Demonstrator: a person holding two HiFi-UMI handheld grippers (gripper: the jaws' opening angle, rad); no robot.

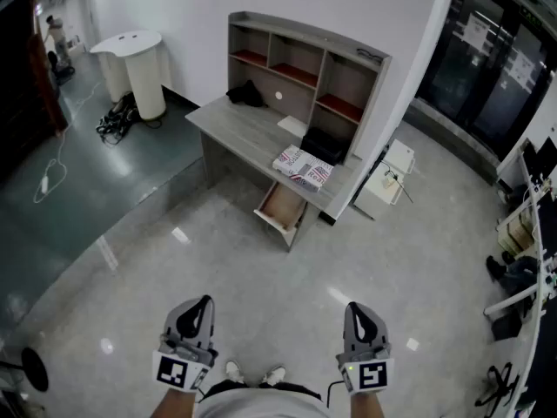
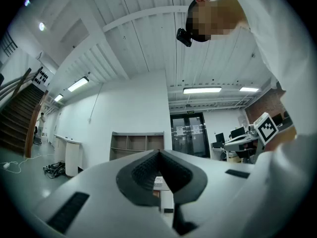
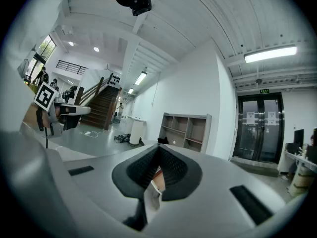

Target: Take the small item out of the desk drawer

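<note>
A grey desk (image 1: pixel 252 133) with a shelf hutch (image 1: pixel 305 68) stands far ahead against the white wall. Its drawer (image 1: pixel 280 209) is pulled out at the front right; what lies inside is too small to tell. My left gripper (image 1: pixel 196 307) and right gripper (image 1: pixel 357 310) hang low in the head view, well short of the desk. Both are shut with nothing between the pads. In the left gripper view the left gripper (image 2: pixel 159 152) has its pads meeting, with the desk far off behind them. The right gripper (image 3: pixel 159 147) is closed the same way in its own view.
A patterned box (image 1: pixel 302 167) and a black item (image 1: pixel 324 144) lie on the desk. A white pedestal table (image 1: pixel 139 68) and a heap of cables (image 1: pixel 117 120) are at the left. A white box (image 1: pixel 392 177) sits right of the desk. Glossy floor stretches between me and the desk.
</note>
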